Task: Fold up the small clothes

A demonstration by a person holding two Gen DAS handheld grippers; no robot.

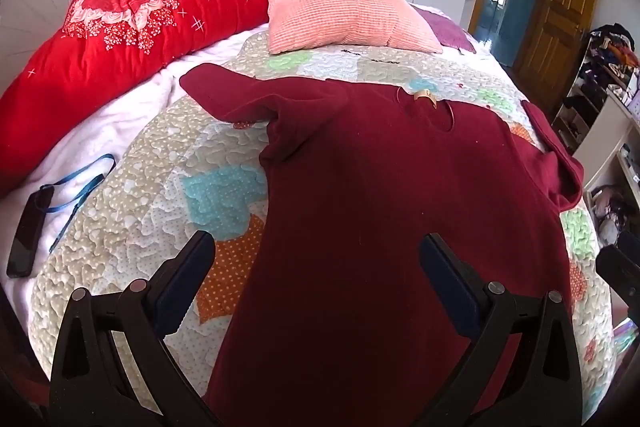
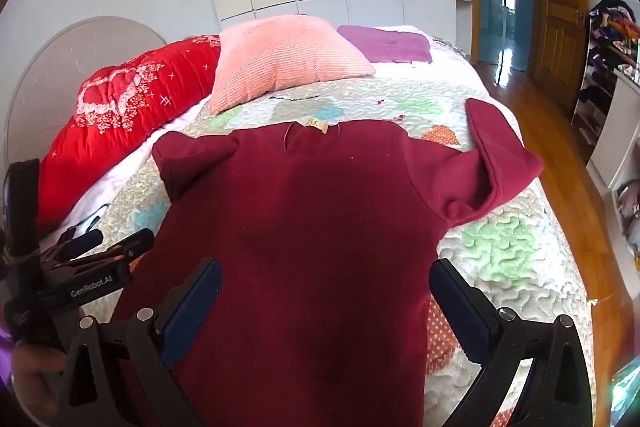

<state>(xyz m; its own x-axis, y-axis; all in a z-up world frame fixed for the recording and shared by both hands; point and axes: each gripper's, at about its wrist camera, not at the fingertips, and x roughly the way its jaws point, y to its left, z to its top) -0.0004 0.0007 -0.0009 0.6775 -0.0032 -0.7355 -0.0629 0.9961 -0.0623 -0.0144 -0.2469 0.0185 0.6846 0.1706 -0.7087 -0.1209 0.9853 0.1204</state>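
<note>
You are looking at a bed (image 2: 500,251) covered with a patchwork quilt (image 1: 132,227). Take the pink pillow (image 2: 280,59) as your landmark. It lies on the far part of the quilt. Touching its left side you see a rolled red blanket (image 1: 100,43) with a flower print, curving along the bed's left edge. Just right of the pillow lies a flat purple cloth (image 2: 384,43). On the near side of the pillow a dark red sweater (image 2: 312,227) lies spread flat, collar toward the pillow, sleeves out. Far left of the pillow, near the blanket's near end, a black phone (image 1: 26,235) with a blue strap (image 1: 80,183) rests on the white sheet (image 1: 112,123).
</note>
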